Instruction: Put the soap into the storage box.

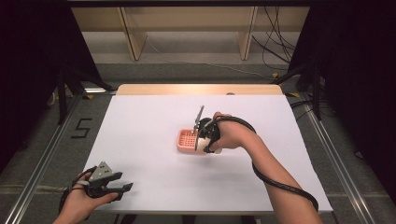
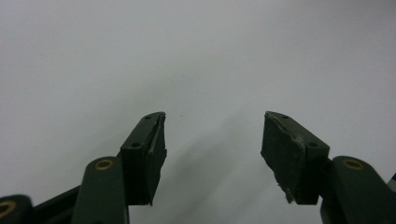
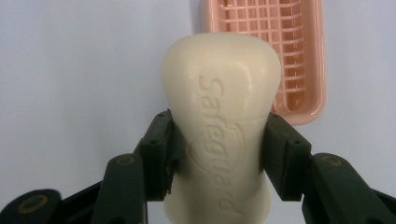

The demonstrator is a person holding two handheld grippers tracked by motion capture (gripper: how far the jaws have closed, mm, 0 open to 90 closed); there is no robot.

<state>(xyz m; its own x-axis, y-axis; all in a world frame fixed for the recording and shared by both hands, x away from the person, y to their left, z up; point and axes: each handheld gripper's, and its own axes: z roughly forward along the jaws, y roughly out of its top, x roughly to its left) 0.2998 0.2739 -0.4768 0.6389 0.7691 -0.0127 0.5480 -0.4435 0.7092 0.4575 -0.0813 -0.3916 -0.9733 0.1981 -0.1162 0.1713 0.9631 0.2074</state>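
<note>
Between the jaws of my right gripper [image 3: 218, 156] sits a cream bar of soap [image 3: 222, 126], clamped across its narrow waist with the embossed face toward the camera. From the right gripper view, the bar overlaps the near left edge of the pink slatted soap dish [image 3: 306, 93], so it is beside the tray's opening and not squarely above it. From the high view, the right gripper [image 1: 201, 137] is at the dish's [image 1: 186, 140] right end, near the middle of the white table [image 1: 140, 121]; whether the soap touches the dish I cannot tell.

Risks noted:
- Soap is smooth and curved, and the pads bear on a small area at the waist. I judge that a twist or a quick move could let the bar pivot or slide out.
- A release from this offset could land the bar on the dish's rim, tipping the light tray or sending the soap onto the table.
- Pushing down off-centre could shove the dish sideways.

Pose: my right forearm reaches in from the lower right, wrist bent inward, gripper pointing toward the dish, cable looped along the arm. My left gripper [image 1: 122, 189] rests at the near left corner of the table, jaws spread and empty, well apart from the work.
</note>
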